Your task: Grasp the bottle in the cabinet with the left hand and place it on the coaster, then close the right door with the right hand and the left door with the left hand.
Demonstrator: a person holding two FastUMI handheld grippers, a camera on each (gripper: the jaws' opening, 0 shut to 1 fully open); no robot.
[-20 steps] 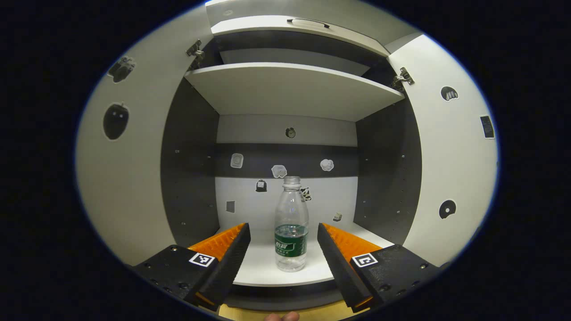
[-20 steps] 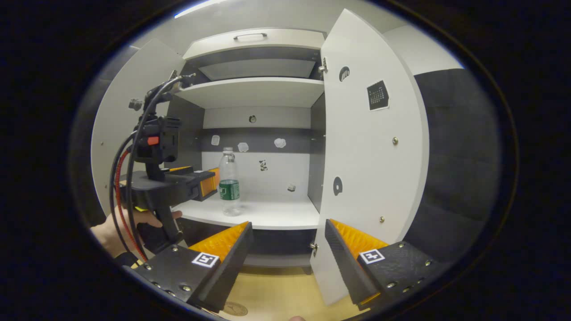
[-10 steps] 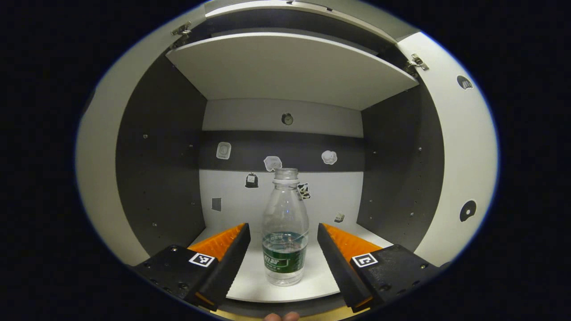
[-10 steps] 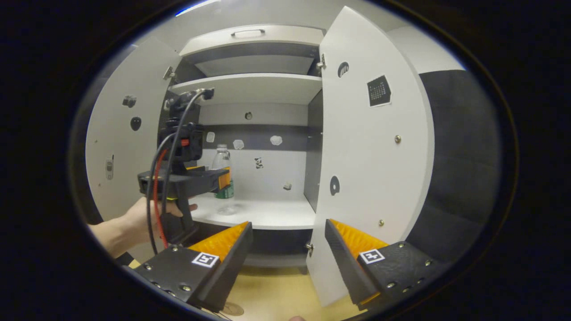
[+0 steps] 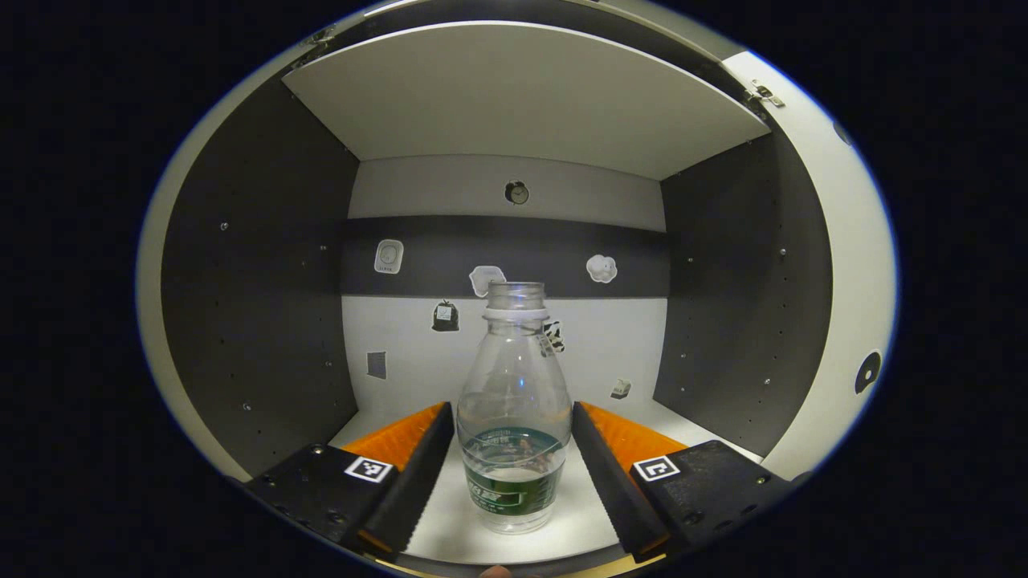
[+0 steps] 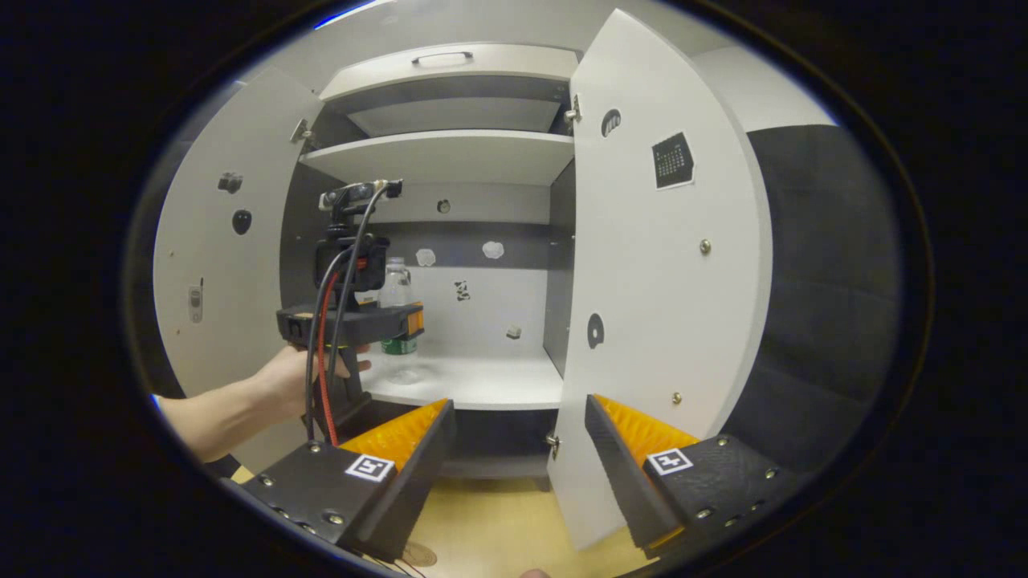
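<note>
Inside the cabinet (image 5: 257, 265), the wide-open left claw (image 5: 507, 457) straddles the bottle (image 5: 514, 417); contact unclear; right claw (image 6: 520, 449) open.

Left gripper (image 5: 506, 449) farther into the cabinet (image 5: 265, 265), open fingers (image 5: 418, 474) now flanking the bottle (image 5: 514, 433).

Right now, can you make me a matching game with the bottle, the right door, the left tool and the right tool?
Things:
1. bottle
2. right door
3. left tool
4. right tool

States:
a. swung open
b. open, fingers on each side of the bottle
c. standing upright on the cabinet shelf
d. open, outside the cabinet

Pairs: 1-c, 2-a, 3-b, 4-d
</note>
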